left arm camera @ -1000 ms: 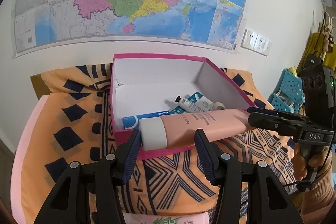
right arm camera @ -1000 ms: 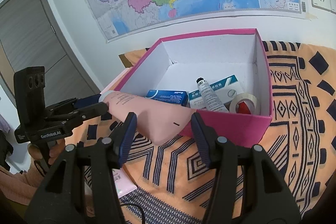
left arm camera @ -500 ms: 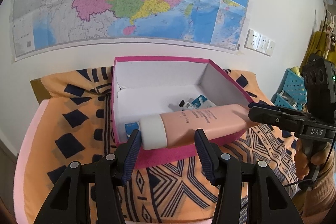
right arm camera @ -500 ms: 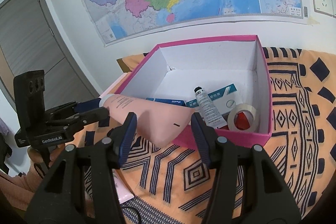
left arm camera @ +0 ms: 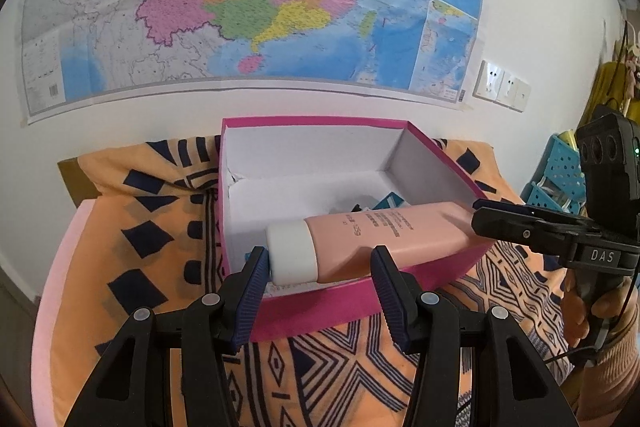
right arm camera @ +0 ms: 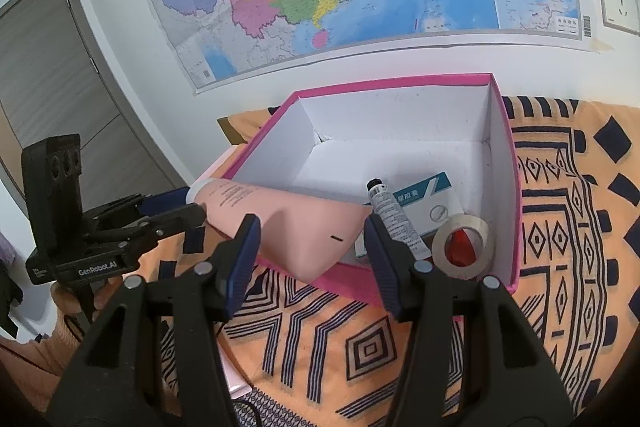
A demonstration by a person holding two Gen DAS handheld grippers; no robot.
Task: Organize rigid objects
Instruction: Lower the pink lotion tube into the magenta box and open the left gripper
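Crosswise above the pink cardboard box [left arm camera: 360, 301], smooth pink tube [left arm camera: 384, 239] between both grippers' ribbed fingers [right arm camera: 240, 259], grip unclear.

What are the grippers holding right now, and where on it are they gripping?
Both hold the pink tube level over the pink box: the left gripper at the white cap end, the right gripper at the flat crimped end.

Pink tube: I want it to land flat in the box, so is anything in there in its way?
Partly. A small black-capped tube, a blue-and-white carton and a tape roll fill the near right corner of the box, beside the flat end of the pink tube. The floor visible elsewhere looks bare.
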